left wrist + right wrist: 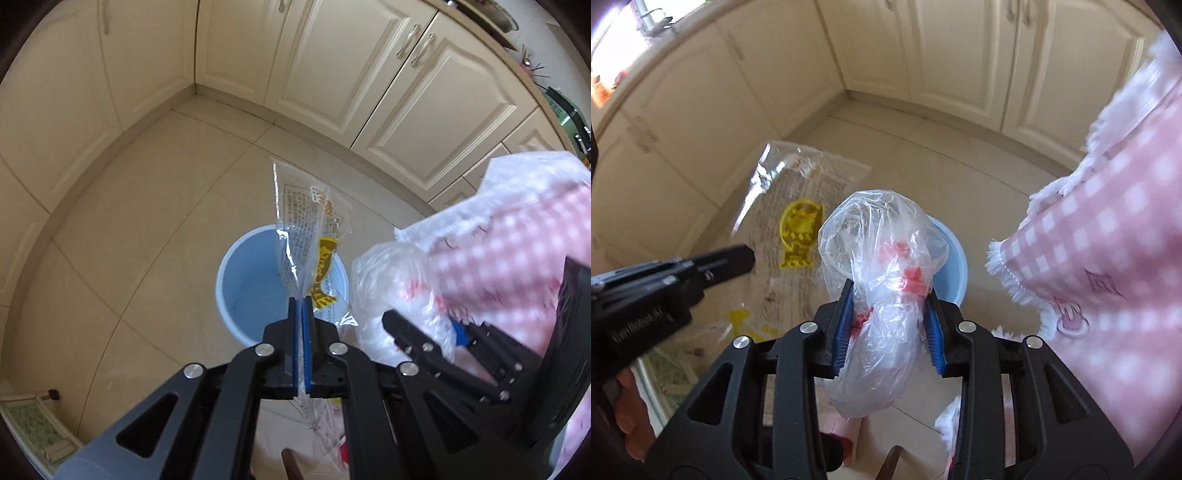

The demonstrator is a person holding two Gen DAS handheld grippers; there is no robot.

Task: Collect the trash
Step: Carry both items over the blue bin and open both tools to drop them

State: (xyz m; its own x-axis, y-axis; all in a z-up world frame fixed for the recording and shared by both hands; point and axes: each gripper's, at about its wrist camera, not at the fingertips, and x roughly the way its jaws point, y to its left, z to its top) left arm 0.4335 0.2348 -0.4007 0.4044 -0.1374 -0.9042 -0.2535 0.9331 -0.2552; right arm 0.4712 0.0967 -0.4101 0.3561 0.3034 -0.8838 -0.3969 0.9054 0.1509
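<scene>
Now left gripper (300,306) clamps flat clear printed wrapper (306,236), right gripper (889,317) clamps crumpled clear bag (882,258); light plastic may drift past round pale-blue bin (251,280) on release.

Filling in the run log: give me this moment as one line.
left hand-held gripper: shut on flat printed wrapper | right hand-held gripper: shut on crumpled clear bag | both above blue bin | nothing dropped yet
</scene>
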